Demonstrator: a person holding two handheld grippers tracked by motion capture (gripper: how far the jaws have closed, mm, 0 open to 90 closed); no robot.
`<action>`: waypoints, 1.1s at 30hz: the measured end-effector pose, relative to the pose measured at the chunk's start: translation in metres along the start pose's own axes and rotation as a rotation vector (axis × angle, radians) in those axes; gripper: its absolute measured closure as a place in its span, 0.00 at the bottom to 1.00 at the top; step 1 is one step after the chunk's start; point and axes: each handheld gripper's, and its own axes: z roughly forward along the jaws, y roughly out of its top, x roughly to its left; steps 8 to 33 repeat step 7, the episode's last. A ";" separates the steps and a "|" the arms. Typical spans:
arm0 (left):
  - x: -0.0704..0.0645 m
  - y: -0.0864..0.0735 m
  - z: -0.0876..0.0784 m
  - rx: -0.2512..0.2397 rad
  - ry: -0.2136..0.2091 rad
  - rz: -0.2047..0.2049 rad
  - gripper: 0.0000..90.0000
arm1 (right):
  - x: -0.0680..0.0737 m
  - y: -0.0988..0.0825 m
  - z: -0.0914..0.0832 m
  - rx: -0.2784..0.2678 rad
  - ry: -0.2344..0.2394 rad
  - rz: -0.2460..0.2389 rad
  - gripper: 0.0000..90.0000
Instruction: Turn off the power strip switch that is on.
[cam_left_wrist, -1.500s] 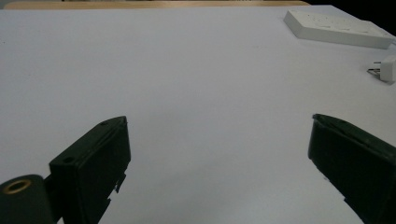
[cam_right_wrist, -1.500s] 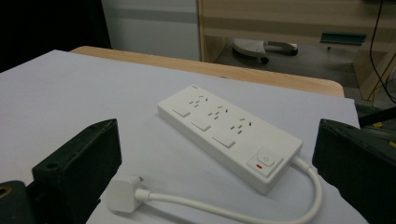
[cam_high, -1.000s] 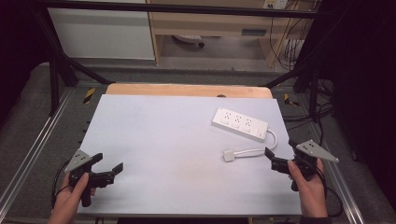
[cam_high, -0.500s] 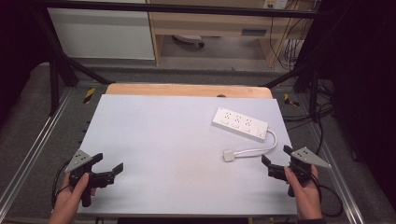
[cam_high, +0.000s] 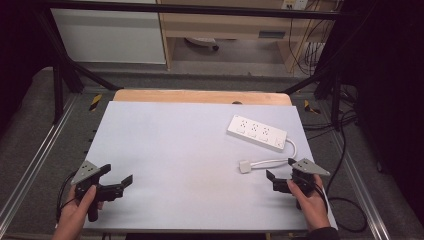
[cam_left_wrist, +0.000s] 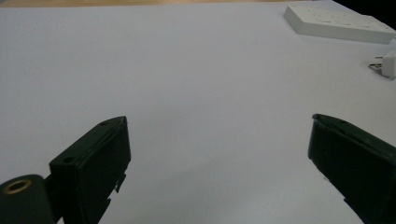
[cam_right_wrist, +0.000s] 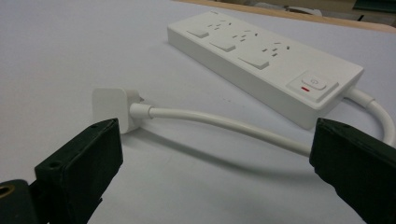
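Left hand (cam_high: 80, 207) enters from the bottom-left, fist wrapped round the handle of the left gripper (cam_high: 120, 178). Its jaws point right and slightly away from the person, set wide apart, nothing between them; the left gripper view (cam_left_wrist: 219, 154) confirms the wide gap, jaws low over the surface. Grey plate on top, tilted.

Right hand (cam_high: 307, 200) enters from the bottom-right, gripping the right gripper (cam_high: 280, 172) from behind. Its jaws point left and forward, also spread wide, nothing clamped, as the right gripper view (cam_right_wrist: 215, 158) shows. Both forearms barely in frame, hands well apart.
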 end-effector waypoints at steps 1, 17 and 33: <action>0.000 0.000 0.000 -0.001 0.001 0.000 0.06 | 0.001 0.000 0.003 0.001 0.002 -0.009 0.04; 0.000 0.000 0.001 0.002 0.000 0.007 0.06 | 0.004 0.000 0.022 0.070 0.004 -0.036 0.04; 0.000 0.000 0.001 0.002 0.000 0.007 0.06 | 0.004 0.000 0.022 0.070 0.004 -0.036 0.04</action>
